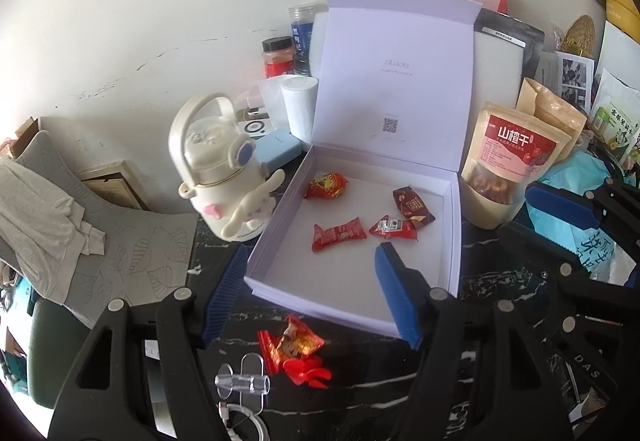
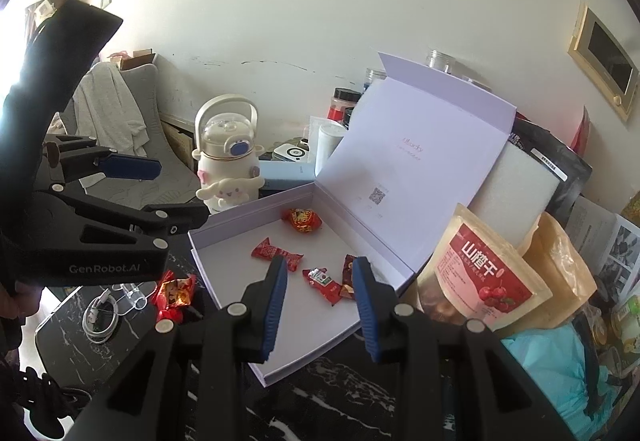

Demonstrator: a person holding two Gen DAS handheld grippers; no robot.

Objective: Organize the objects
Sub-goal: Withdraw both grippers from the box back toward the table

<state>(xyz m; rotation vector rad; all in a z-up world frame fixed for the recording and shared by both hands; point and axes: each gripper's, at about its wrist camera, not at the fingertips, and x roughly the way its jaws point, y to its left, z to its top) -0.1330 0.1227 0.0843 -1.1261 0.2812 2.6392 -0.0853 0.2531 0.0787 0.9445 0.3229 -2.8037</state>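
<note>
In the left wrist view, the left gripper [image 1: 316, 293] hangs with its blue-padded fingers spread wide and nothing between them, straddling the near left corner of an open white gift box [image 1: 276, 225] that lies on a black marbled table [image 1: 360, 373]. The box's lid [image 1: 396, 81] stands upright against the clutter behind. Four wrapped candies lie on the box floor: a round red one [image 1: 327, 185] toward the back left, a flat red one [image 1: 339, 237] in the middle, a red one with a white label [image 1: 394, 229] beside it, and a dark brown one [image 1: 412, 207] touching that. Outside the box, on the table between the fingers, sits a small heap of red and gold candies [image 1: 294, 351], with a clear plastic piece [image 1: 242, 383] just beside it. A cream cartoon water bottle [image 1: 224, 177] stands left of the box, and a kraft pouch of dried hawthorn [image 1: 508, 165] stands to the right. The right gripper [image 1: 560, 209] shows at the right edge. In the right wrist view, the right gripper [image 2: 320, 305] hovers over the box's near edge [image 2: 304, 361], its fingers apart and empty, with the labelled red candy [image 2: 322, 283] and the brown candy [image 2: 348, 273] lying between the pads. The left gripper [image 2: 132, 193] reaches in from the left, also spread, above the loose candy heap [image 2: 174, 295] on the table beside a coiled white cable [image 2: 100, 317].
</note>
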